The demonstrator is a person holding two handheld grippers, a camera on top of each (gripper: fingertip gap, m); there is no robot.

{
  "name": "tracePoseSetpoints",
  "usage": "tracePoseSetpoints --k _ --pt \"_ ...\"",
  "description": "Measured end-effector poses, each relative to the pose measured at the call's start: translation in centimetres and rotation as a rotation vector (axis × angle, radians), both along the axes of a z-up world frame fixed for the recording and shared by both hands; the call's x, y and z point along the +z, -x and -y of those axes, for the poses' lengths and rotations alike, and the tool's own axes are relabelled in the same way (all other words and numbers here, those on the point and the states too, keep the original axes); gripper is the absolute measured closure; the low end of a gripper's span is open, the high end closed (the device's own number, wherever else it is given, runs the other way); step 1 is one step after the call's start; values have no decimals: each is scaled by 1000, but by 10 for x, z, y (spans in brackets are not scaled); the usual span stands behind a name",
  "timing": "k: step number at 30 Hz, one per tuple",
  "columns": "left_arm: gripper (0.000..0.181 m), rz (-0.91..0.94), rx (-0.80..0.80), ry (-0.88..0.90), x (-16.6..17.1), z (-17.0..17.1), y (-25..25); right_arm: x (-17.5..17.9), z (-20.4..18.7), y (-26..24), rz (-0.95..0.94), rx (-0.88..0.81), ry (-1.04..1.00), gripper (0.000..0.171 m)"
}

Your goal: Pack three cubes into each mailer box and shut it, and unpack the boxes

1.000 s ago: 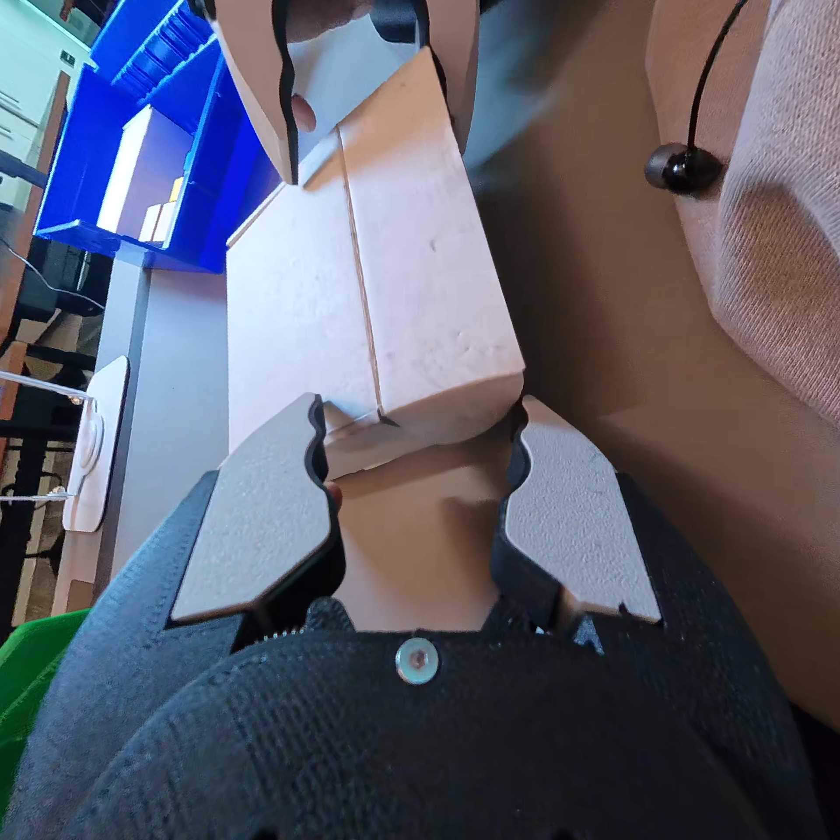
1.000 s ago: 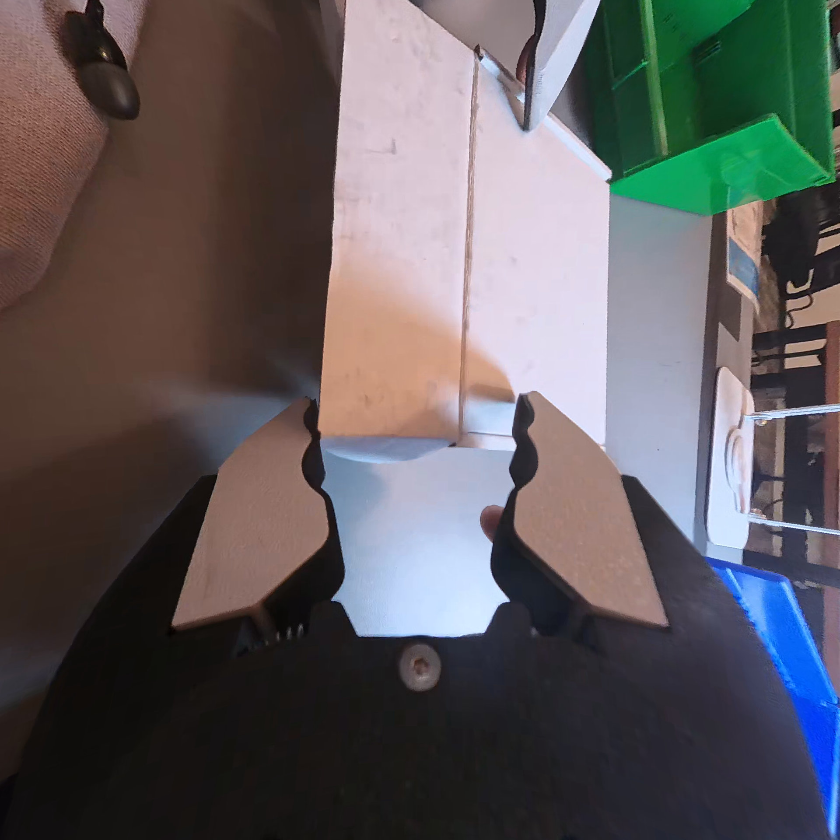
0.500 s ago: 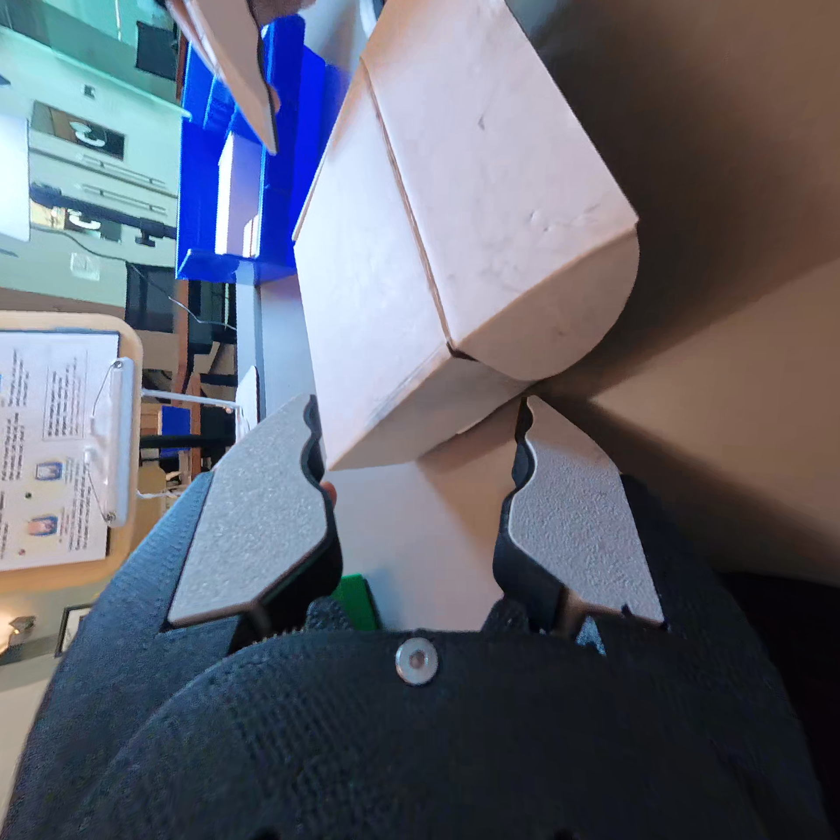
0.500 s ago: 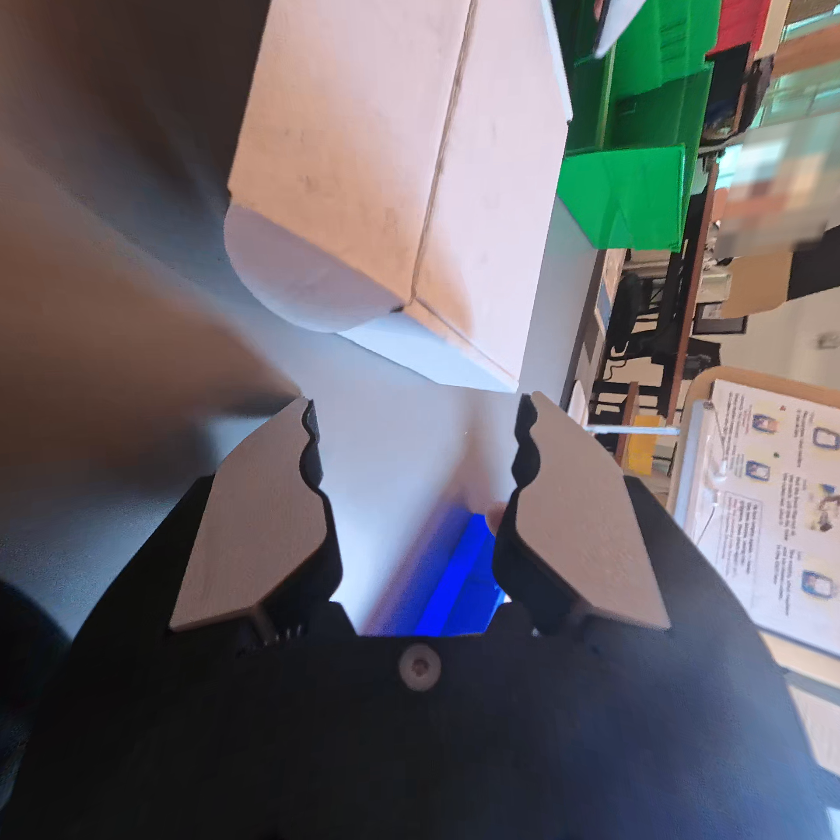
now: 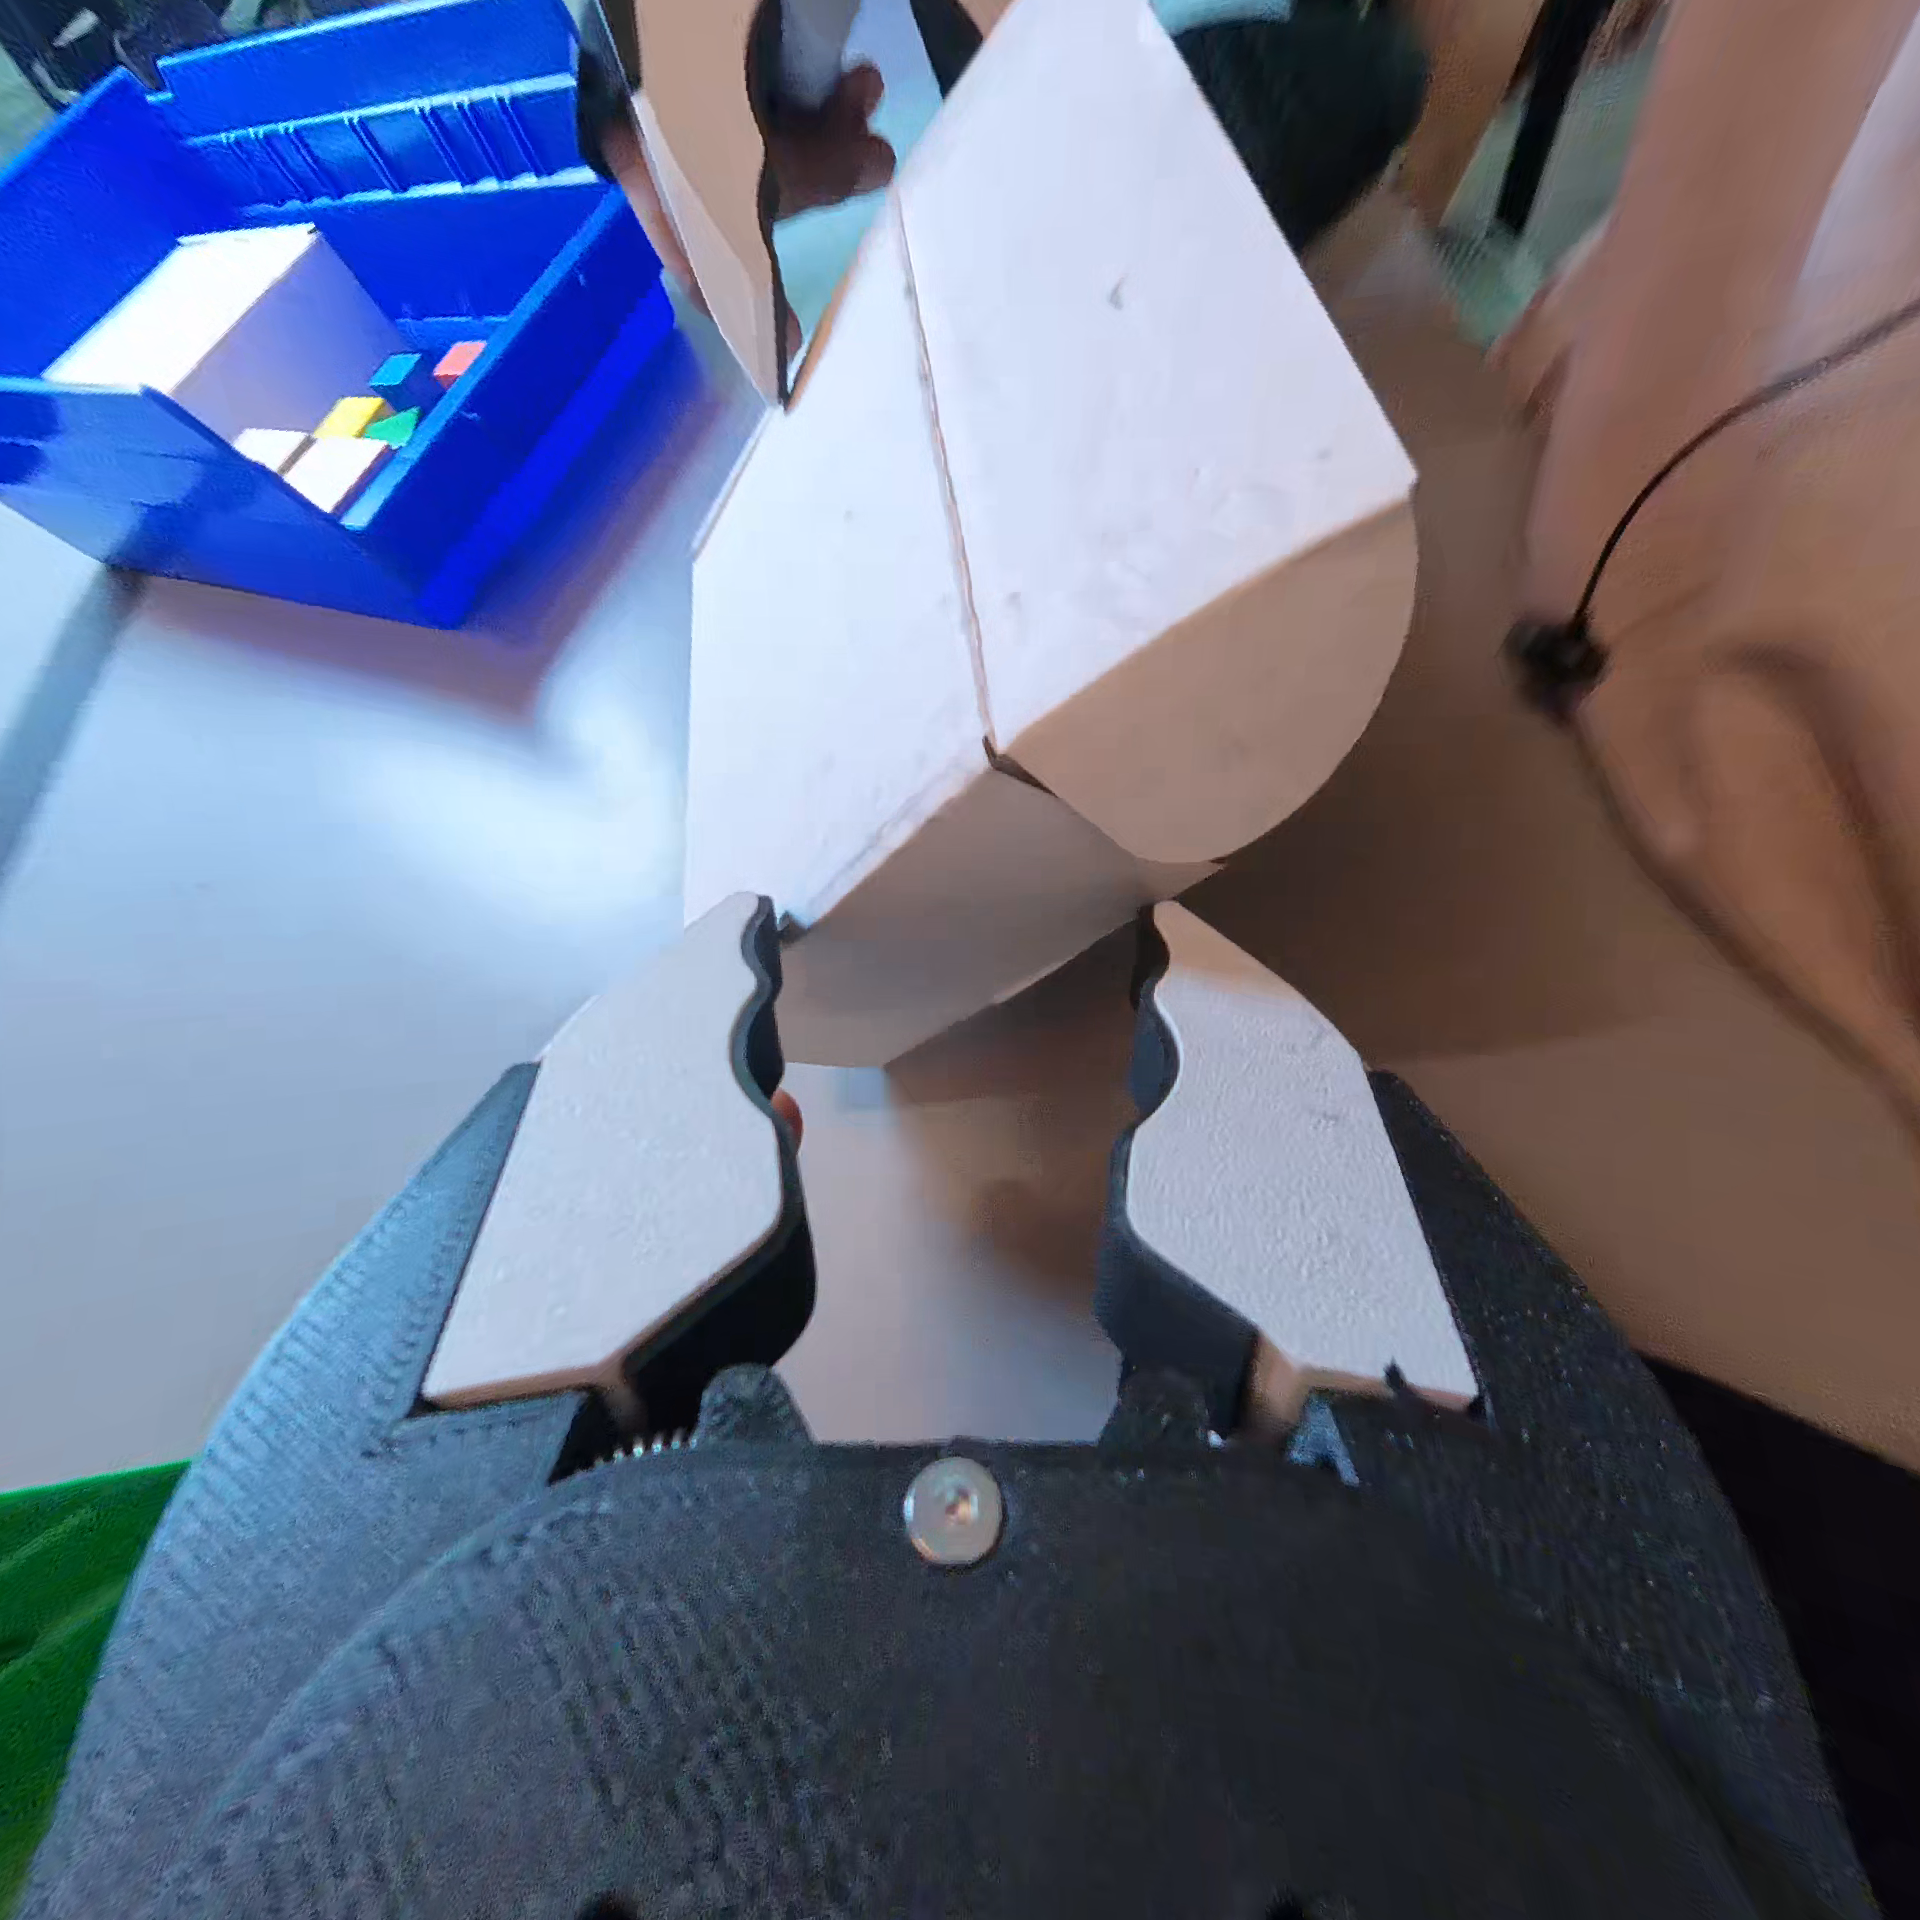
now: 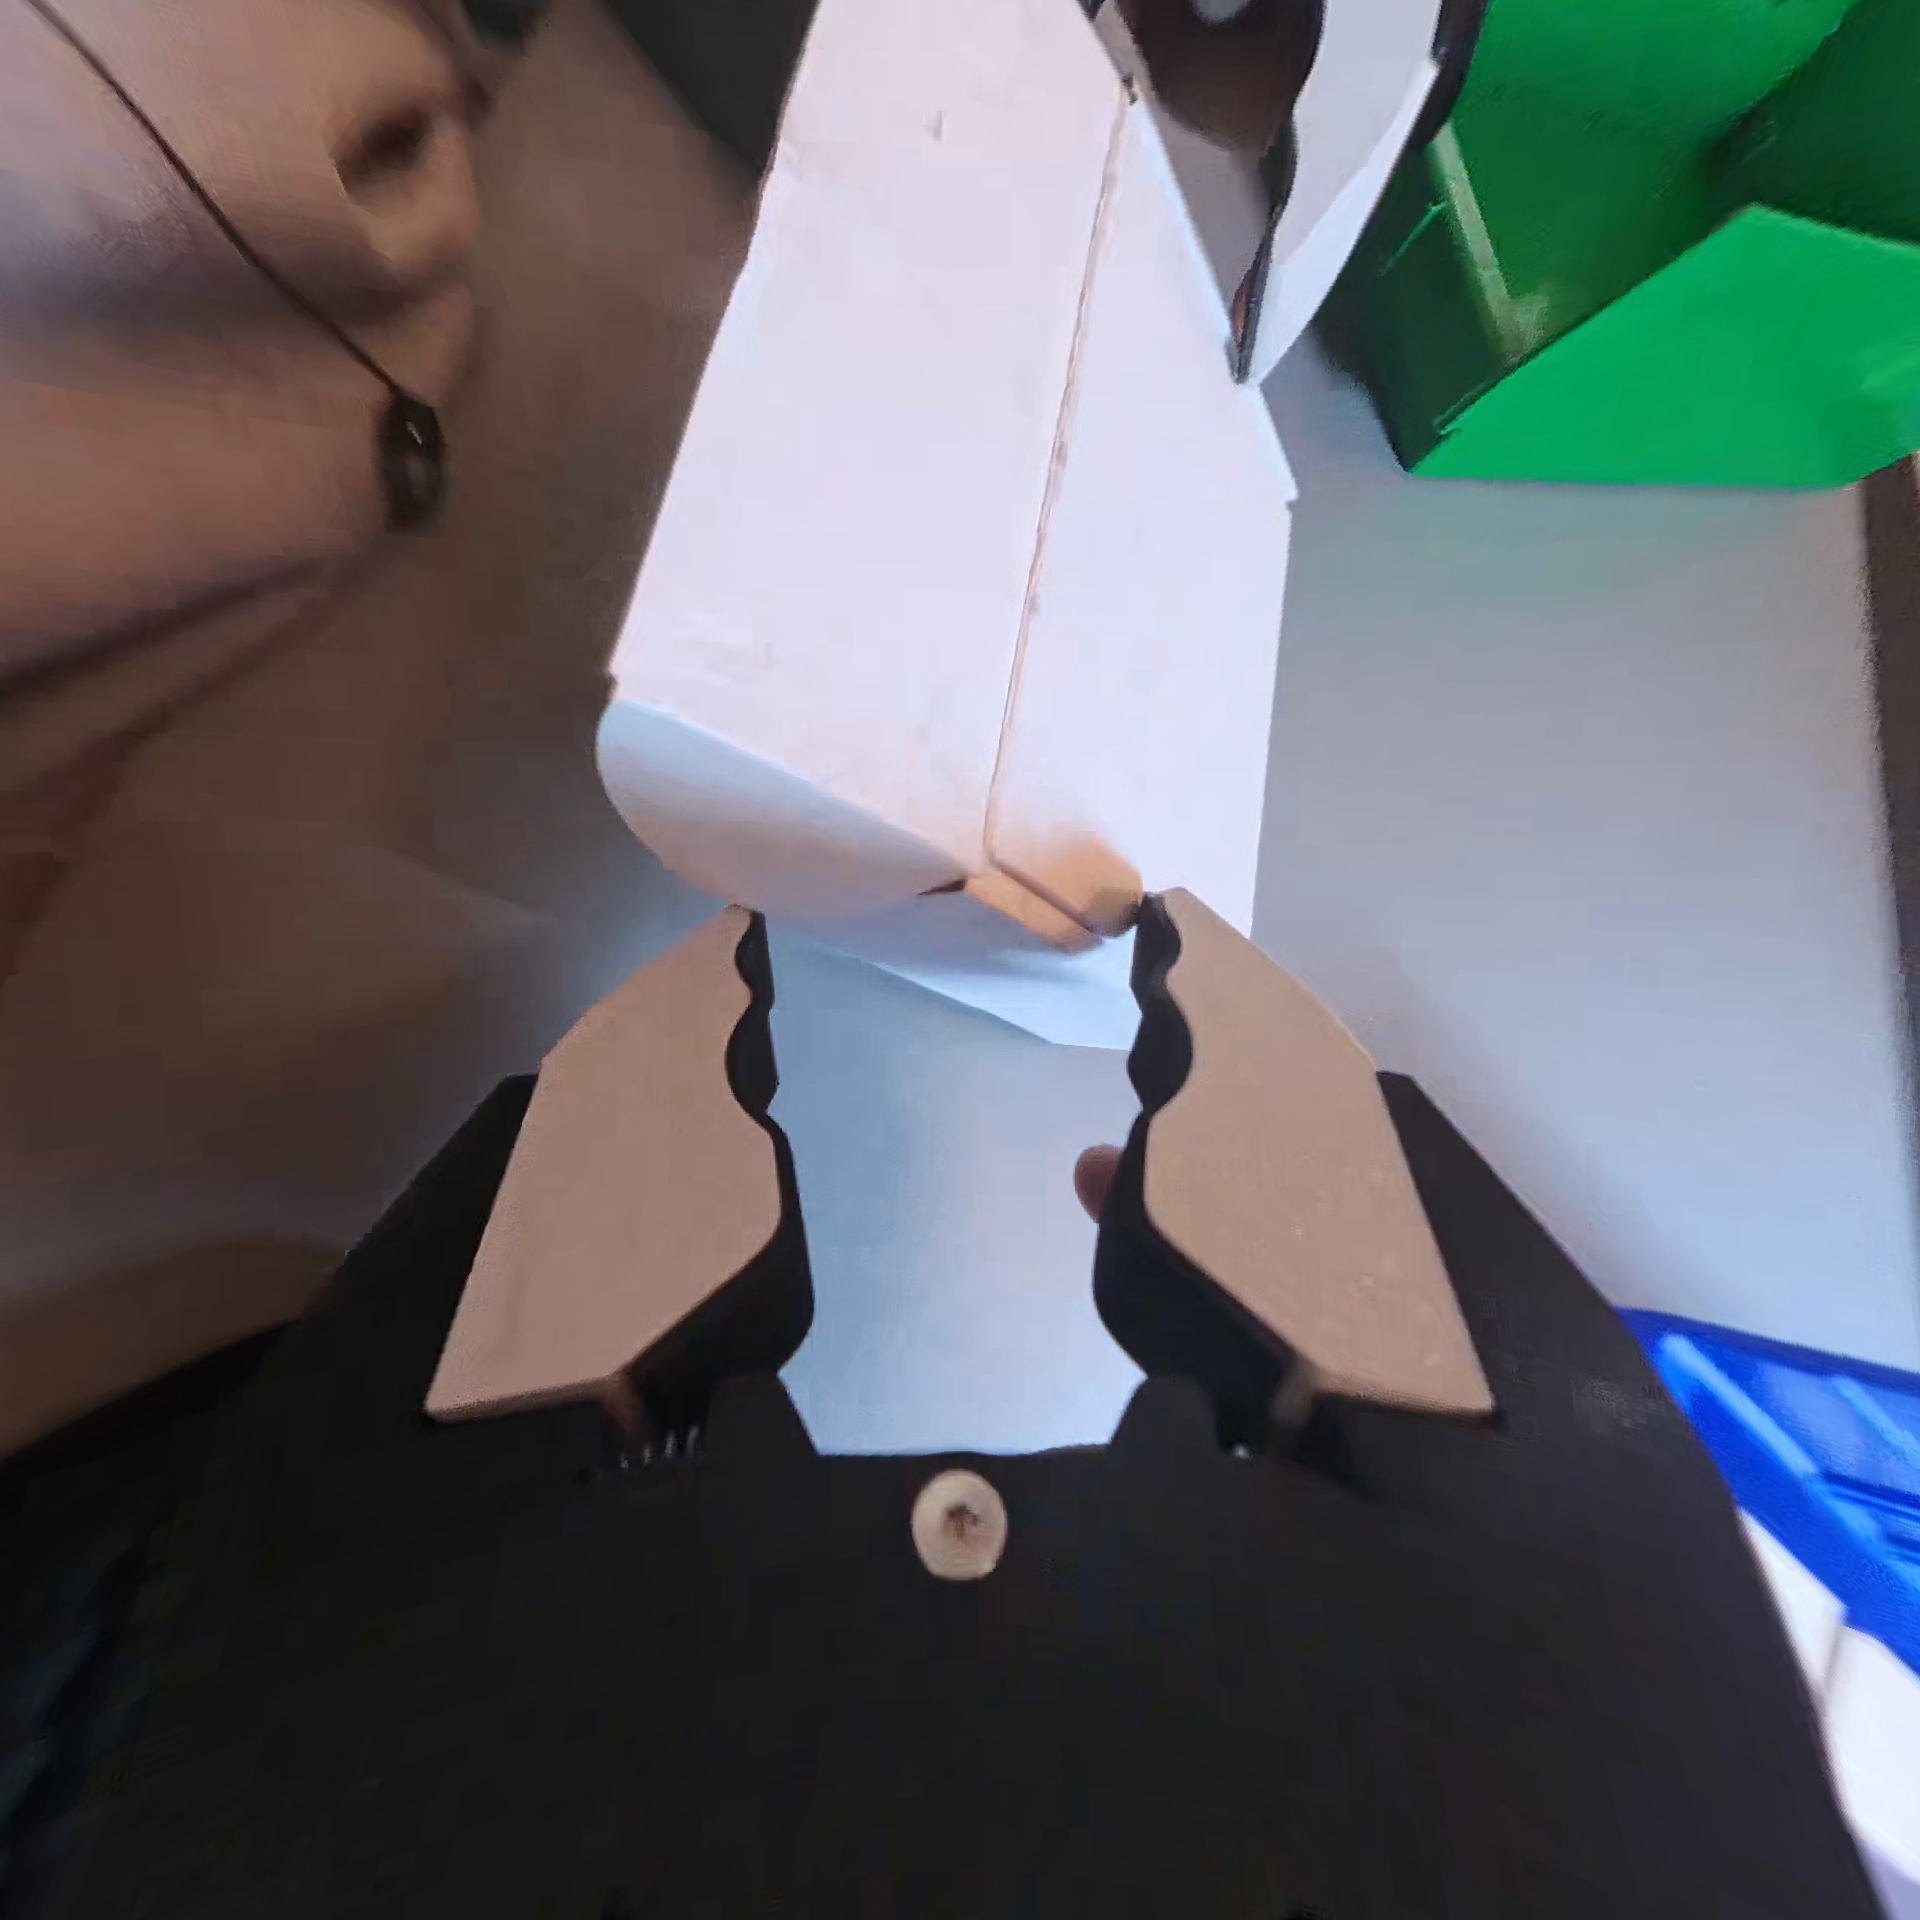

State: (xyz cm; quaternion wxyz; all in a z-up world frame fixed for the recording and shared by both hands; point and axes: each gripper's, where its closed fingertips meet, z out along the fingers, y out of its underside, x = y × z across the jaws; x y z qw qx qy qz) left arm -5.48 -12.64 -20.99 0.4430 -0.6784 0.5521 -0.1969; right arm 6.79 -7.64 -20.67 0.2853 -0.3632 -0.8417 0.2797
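A white mailer box [image 5: 1060, 436] stands tilted on the grey table [image 5: 312, 883], its rounded side flap [image 5: 1226, 727] folded out. My left gripper [image 5: 956, 920] is open, with the box's near lower corner between its fingertips. My right gripper [image 6: 951, 914] is open at the box's other end [image 6: 935, 499], its right fingertip at the box corner. Each gripper also shows far off in the other's view, the right gripper in the left wrist view [image 5: 769, 208] and the left gripper in the right wrist view [image 6: 1278, 208]. Several coloured cubes [image 5: 384, 405] lie in a blue bin [image 5: 499, 540].
A white box [image 5: 177, 301] sits in the blue bin at the far left. A green bin [image 6: 1662, 364] stands beyond the box's left end. A person's beige-clothed torso [image 5: 1714, 831] with a black cord is close behind the box.
Both views have swung and tilted toward the table; the blue bin's inside now shows. The box's ends dropped away from the fingertips, then came back. Both grippers stayed open.
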Motion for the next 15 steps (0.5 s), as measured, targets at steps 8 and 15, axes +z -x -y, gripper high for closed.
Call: tracePoseSetpoints --k 8,15 --pt "104 314 56 113 20 -11 2 15 -14 -5 52 -74 566 126" --pt "81 246 -11 123 12 2 -18 12 -22 2 50 -93 605 137"
